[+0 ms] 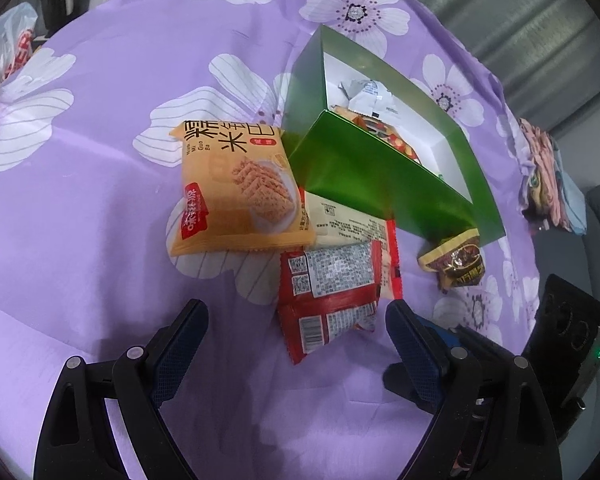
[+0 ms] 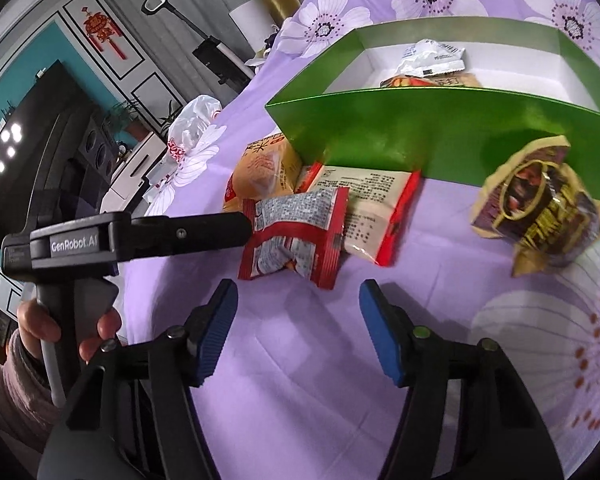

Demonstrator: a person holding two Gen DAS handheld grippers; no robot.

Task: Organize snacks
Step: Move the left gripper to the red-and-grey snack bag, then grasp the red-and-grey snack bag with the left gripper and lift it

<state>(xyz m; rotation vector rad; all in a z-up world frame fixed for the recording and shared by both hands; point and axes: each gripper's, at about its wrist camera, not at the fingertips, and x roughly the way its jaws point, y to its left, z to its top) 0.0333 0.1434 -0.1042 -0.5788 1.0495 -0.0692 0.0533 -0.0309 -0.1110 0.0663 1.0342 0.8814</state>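
Fingers (image 1: pixel 412 344) of the left gripper (image 1: pixel 296 328) stand spread wide with nothing between them, just short of the red packet (image 1: pixel 328 300) lying on the purple flowered cloth (image 1: pixel 100 200); those of the right gripper (image 2: pixel 298 320) are also apart and empty, hovering near the same packet.

Going left to right on the cloth: the orange rice-cracker packet (image 1: pixel 236 188) lies farthest left, then a cream-and-red packet (image 1: pixel 356 220) half under it, the red packet nearest the fingers, and on the right a small brown-and-gold packet (image 1: pixel 456 260). Behind them all sits the green box (image 1: pixel 360 176), open, with a few snacks already inside.

Each packet looks light, puffed with air and made of slick, crinkly film, so it will likely slide or squash. A pinch across a flat sealed edge seems safer than squeezing the pillow, which may crush the contents.

Only the left wrist view shows the orange packet's whole front. Only the right wrist view shows the person's hand (image 2: pixel 60 328) around the left gripper's handle and the room beyond.
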